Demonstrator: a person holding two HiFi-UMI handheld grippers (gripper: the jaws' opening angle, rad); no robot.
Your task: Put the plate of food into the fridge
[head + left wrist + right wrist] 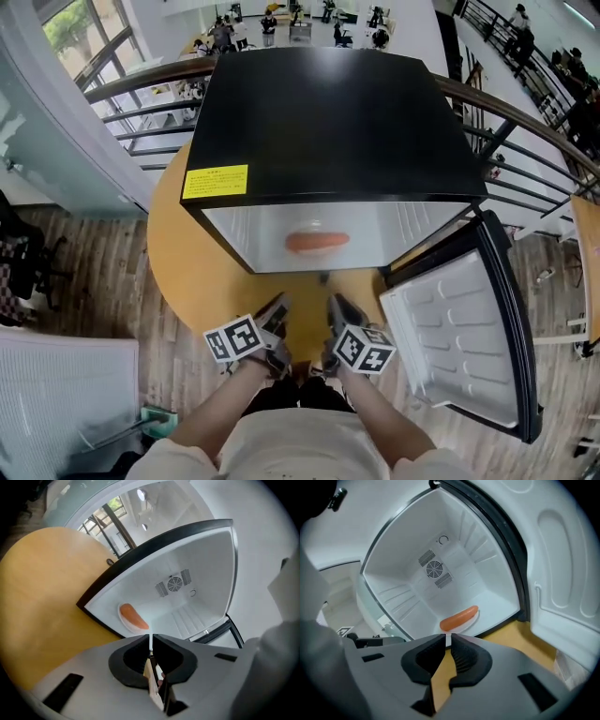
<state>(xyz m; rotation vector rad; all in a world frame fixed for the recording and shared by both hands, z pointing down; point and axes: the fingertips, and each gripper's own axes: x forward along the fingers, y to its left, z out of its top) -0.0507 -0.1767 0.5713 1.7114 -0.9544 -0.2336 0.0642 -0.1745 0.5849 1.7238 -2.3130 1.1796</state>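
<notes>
In the fridge [328, 122], plate [317, 242] lies beyond left claw [277, 307] and right claw [337, 306].

Left forearm [199, 424] and right forearm [392, 424] reaching forward side by side toward the fridge [328, 122], left gripper [277, 307] and right gripper [337, 306] near each other just short of its open front, tips aimed inside, both jaw pairs drawn to a thin slit, nothing between them

round yellow table [176, 262], metal railing [150, 77] behind
</notes>
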